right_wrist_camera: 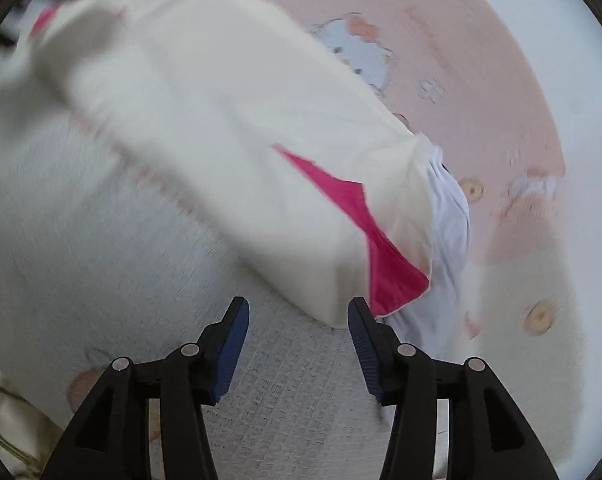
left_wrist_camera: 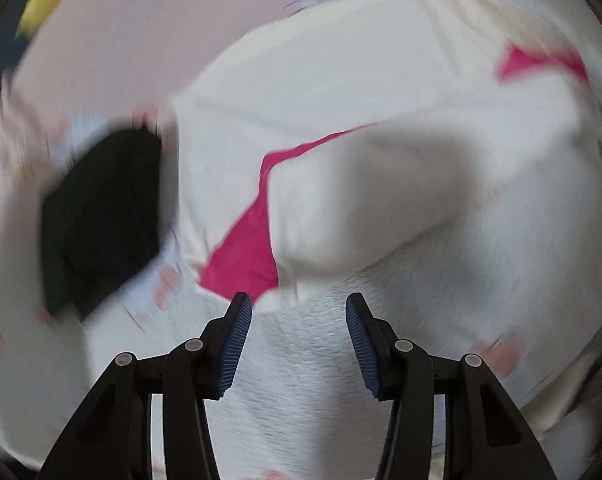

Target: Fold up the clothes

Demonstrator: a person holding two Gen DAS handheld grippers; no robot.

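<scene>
Both sets of blue-padded fingers are standing apart and gripping nothing: my left gripper (left_wrist_camera: 299,306) and right gripper (right_wrist_camera: 299,308) are hovering above the pink cartoon-print bedsheet (right_wrist_camera: 481,92). Just ahead, the cream fabric garment with magenta lining (left_wrist_camera: 341,80) is lying on it, partly folded, beside a black folded cloth (left_wrist_camera: 101,216).

No readable text, labels, brands or numbers anywhere; only a wordless cartoon cat print on the pink bedsheet (right_wrist_camera: 441,40).
</scene>
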